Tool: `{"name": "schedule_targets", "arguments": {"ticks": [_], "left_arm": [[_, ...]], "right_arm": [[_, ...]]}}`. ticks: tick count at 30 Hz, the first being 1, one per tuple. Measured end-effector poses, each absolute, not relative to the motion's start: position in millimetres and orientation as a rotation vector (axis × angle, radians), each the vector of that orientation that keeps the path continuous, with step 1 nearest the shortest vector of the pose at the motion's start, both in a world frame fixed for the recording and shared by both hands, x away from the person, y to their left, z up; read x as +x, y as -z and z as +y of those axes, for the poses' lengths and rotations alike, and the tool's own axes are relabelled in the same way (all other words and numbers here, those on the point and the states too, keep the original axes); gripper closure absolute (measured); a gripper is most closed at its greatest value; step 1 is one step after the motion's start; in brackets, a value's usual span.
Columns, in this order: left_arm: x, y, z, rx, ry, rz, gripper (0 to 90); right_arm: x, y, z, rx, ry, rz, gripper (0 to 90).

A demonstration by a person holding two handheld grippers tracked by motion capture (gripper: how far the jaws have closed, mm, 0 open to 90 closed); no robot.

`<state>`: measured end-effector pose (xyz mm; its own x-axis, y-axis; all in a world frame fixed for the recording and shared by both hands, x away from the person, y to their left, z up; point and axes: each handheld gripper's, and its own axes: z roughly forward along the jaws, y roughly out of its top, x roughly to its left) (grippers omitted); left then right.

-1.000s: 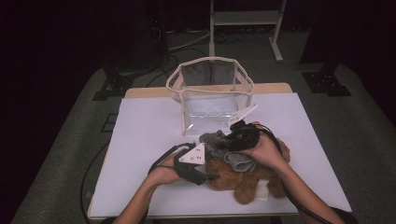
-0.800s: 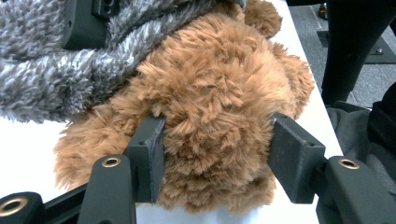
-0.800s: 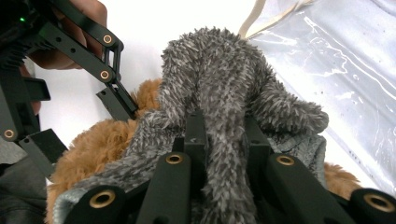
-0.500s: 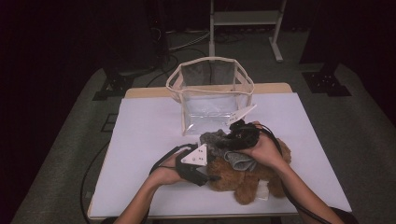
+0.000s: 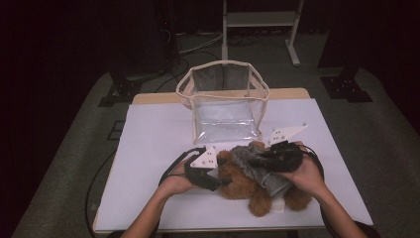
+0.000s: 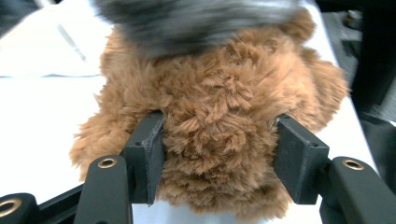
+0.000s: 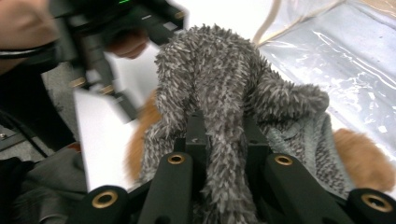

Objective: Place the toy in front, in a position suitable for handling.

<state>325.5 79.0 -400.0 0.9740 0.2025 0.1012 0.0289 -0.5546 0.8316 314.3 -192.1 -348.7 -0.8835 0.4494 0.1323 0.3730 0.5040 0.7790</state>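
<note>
High view: we see the brown teddy bear (image 5: pixel 247 186) lying on the white table (image 5: pixel 148 144), just in front of the clear bag (image 5: pixel 225 106). Our left gripper (image 5: pixel 220 182) clamps the bear's plush body between its jaws. Our right gripper (image 5: pixel 253 161) pinches the grey knitted garment (image 5: pixel 260 173) on the bear.

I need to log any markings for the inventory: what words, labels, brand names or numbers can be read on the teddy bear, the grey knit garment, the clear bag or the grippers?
None can be read. The brown teddy bear, the grey knit garment, the clear bag and the grippers' black jaws show no print, tag or number.
</note>
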Motion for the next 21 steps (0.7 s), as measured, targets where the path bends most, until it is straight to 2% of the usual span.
{"name": "schedule_targets", "arguments": {"ticks": [4, 14, 21], "left_arm": [[330, 400, 82, 2.137, -0.223, 0.198, 38.2], [329, 396, 88, 2.162, -0.262, 0.181, 39.0], [334, 398, 85, 2.128, -0.319, 0.24, 43.9]], "right_arm": [[311, 352, -192, 0.723, -1.34, 2.625, 77.3], [351, 354, -183, 0.79, -1.333, 2.583, 77.3], [341, 346, -168, 0.704, -1.343, 2.599, 77.6]]}}
